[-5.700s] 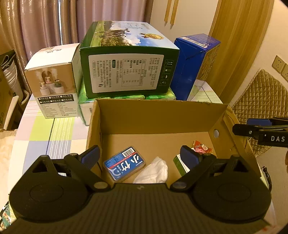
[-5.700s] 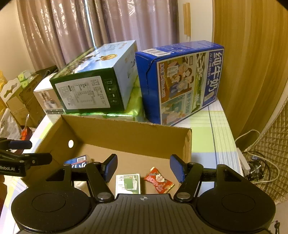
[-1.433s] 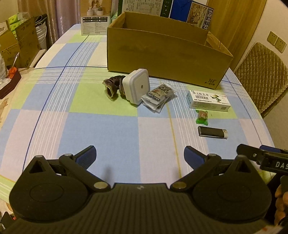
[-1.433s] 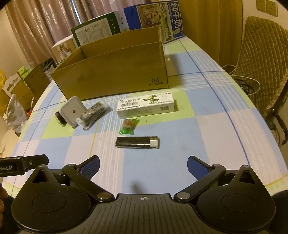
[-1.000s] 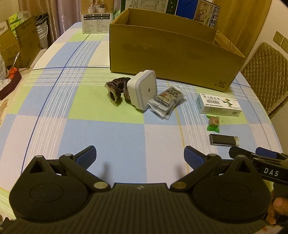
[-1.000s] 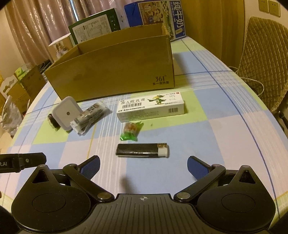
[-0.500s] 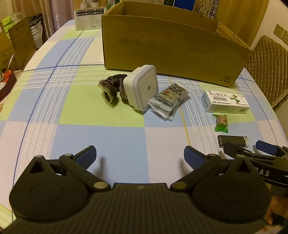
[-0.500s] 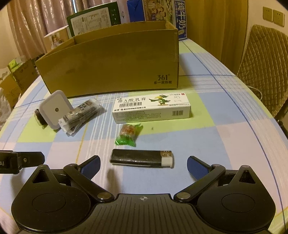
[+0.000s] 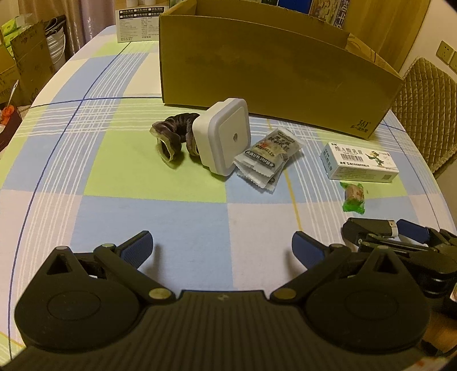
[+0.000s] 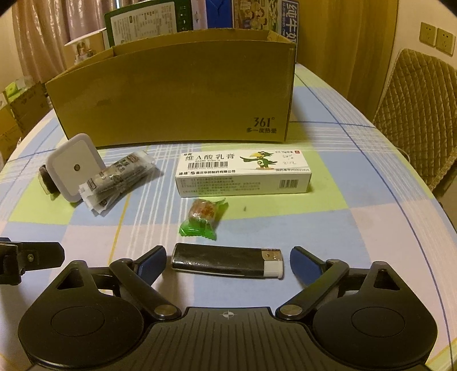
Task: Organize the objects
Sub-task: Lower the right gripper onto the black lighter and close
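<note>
A black lighter (image 10: 227,262) with a white end lies flat between the open fingers of my right gripper (image 10: 228,262), untouched by either pad. Just beyond it sit a green-wrapped candy (image 10: 201,217) and a white ointment box (image 10: 243,172). Further left are grey snack packets (image 10: 120,179), a white square night light (image 10: 74,168) and a dark scrunchie (image 9: 174,137). An open cardboard box (image 10: 177,94) stands behind them. My left gripper (image 9: 222,249) hovers open over bare tablecloth, well short of the night light (image 9: 224,139). The right gripper's fingers (image 9: 411,231) show at the left wrist view's right edge.
A checked tablecloth (image 9: 128,159) covers the table. Green, blue and white cartons (image 10: 148,20) stand behind the cardboard box. A padded chair (image 10: 420,114) is at the right, and cardboard boxes with clutter (image 9: 22,71) lie off the table's left side.
Both grippers left the cardboard box, pulled back and dropped toward the table's near side. The right gripper then closed in until the lighter lay between its fingers.
</note>
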`<state>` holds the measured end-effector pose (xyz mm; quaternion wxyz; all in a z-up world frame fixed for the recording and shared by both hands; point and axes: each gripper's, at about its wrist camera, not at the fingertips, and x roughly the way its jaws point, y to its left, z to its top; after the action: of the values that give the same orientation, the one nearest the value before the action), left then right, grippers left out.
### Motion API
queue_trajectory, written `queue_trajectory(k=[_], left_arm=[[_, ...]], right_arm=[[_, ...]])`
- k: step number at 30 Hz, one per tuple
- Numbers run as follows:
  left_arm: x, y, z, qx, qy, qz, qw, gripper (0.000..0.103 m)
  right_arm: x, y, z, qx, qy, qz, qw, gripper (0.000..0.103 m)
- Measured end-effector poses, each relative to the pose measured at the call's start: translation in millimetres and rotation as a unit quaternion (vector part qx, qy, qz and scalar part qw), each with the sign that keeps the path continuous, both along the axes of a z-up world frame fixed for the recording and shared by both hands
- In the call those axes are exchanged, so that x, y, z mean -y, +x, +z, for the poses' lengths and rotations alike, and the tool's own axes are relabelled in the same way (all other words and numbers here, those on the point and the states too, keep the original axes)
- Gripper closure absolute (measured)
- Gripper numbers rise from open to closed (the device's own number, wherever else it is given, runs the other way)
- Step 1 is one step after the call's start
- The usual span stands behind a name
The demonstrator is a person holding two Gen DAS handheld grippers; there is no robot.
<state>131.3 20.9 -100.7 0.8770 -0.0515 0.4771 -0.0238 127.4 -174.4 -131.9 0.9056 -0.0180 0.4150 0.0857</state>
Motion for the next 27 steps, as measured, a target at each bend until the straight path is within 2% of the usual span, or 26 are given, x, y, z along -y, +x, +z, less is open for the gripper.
queue_trajectory(k=[11, 13, 21, 27], left_arm=[[1, 0, -3, -0.003, -0.006, 0.000, 1.0000, 0.001], [1, 0, -3, -0.003, -0.006, 0.000, 1.0000, 0.001], [3, 0, 0, 0.003, -0.006, -0.002, 1.0000, 0.001], [23, 3, 6, 0.018, -0.006, -0.020, 0.9996, 0.001]], right_arm=[[-2, -2, 1, 0.003, -0.016, -0.002, 1.000, 0.018], [-2, -3, 2, 0.006, -0.017, 0.001, 1.000, 0.023], [7, -3, 10, 0.010, -0.014, -0.001, 1.000, 0.024], [39, 5, 21, 0.021, -0.014, -0.022, 0.999, 0.024]])
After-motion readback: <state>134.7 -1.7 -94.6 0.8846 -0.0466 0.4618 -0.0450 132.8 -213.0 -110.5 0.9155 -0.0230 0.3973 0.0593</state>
